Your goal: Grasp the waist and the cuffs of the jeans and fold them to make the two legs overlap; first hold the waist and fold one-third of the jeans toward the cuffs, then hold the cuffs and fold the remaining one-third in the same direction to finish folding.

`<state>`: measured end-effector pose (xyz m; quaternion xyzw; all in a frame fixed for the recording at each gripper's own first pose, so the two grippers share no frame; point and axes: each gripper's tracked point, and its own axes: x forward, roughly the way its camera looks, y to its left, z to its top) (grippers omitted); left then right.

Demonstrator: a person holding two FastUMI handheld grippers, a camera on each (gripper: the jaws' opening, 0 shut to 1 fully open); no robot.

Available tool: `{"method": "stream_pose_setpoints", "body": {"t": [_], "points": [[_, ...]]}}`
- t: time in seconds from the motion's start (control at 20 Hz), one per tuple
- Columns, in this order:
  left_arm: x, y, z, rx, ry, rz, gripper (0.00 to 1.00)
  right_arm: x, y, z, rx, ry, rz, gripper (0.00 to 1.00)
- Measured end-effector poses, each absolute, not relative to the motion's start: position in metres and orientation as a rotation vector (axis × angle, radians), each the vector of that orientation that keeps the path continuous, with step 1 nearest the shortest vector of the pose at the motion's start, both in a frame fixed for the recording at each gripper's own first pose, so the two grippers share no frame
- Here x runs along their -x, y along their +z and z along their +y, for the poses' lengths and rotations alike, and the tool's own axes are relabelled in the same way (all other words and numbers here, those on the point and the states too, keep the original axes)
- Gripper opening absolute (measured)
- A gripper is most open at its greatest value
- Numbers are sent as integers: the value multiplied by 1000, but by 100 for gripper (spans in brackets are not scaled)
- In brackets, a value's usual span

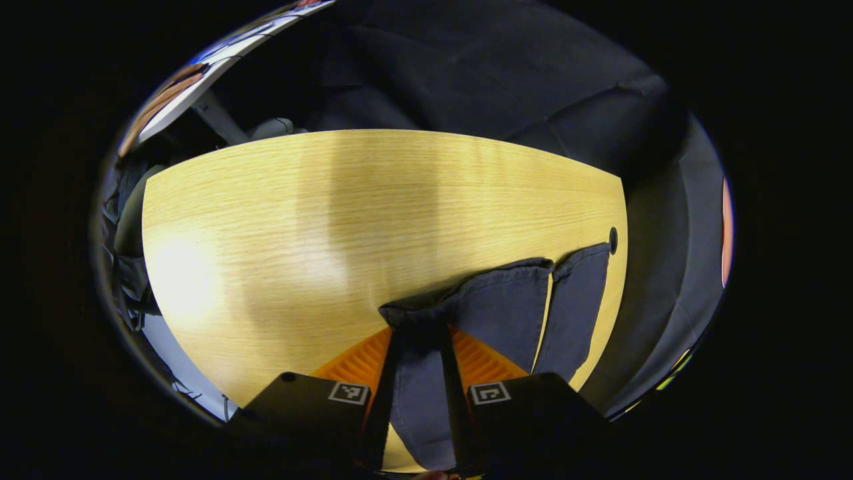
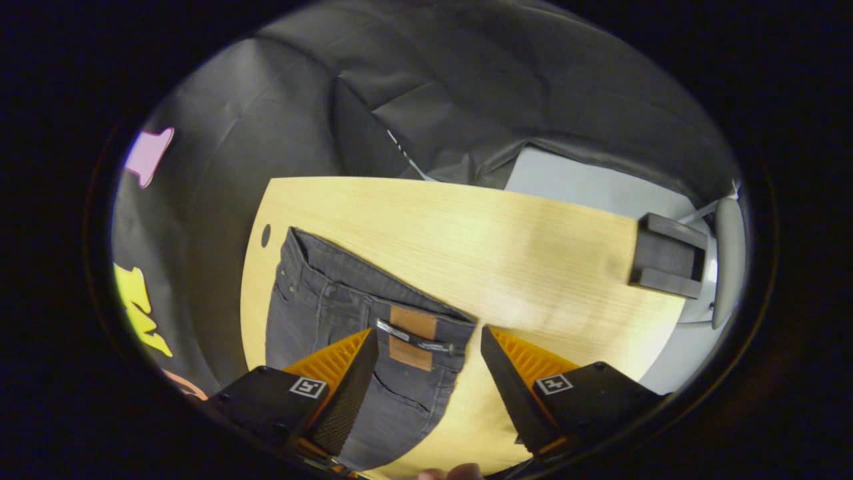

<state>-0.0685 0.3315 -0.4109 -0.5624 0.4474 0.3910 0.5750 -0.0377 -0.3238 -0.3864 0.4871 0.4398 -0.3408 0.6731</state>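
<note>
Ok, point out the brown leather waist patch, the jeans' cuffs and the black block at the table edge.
Brown leather waist patch (image 2: 413,322), right gripper view: its upper half.
Dark grey jeans' cuffs (image 1: 506,275), left gripper view: nearer cuff's hem.
Black block (image 2: 666,263), right gripper view: its side face.

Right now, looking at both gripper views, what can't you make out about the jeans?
- Left gripper view: the left tongs are closed on a cuff of the jeans; the fabric below the grip is cut off by the picture's bottom edge.
- Right gripper view: the open right tongs hover over the waist; the legs run out of the bottom edge.
- The text on the waist patch is too small.
</note>
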Motion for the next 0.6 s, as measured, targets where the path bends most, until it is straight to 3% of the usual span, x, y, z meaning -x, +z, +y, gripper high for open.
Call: {"method": "stream_pose_setpoints", "body": {"t": [0.05,0.1,0.2,0.25,0.3,0.45,0.5,0.6], "points": [[70,-410,332,1316,917,1049,36,36,-387,-324,-1089,-768,988,98],[67,-410,331,1321,909,1050,34,31,-389,-320,-1096,-750,991,93],[63,-411,326,1332,896,1047,28,30,-394,-319,-1070,-735,1006,98],[62,-411,326,1334,895,1051,23,33,-395,-320,-1054,-740,1017,88],[60,-414,326,1326,889,1056,21,35,-396,-321,-1050,-747,1035,87],[58,-412,321,1311,864,1075,14,40,-394,-323,-1082,-755,1048,67],[56,-411,319,1306,859,1075,13,41,-393,-325,-1081,-766,1045,55],[54,-411,318,1304,851,1075,11,33,-400,-324,-1096,-765,1026,14]]}}
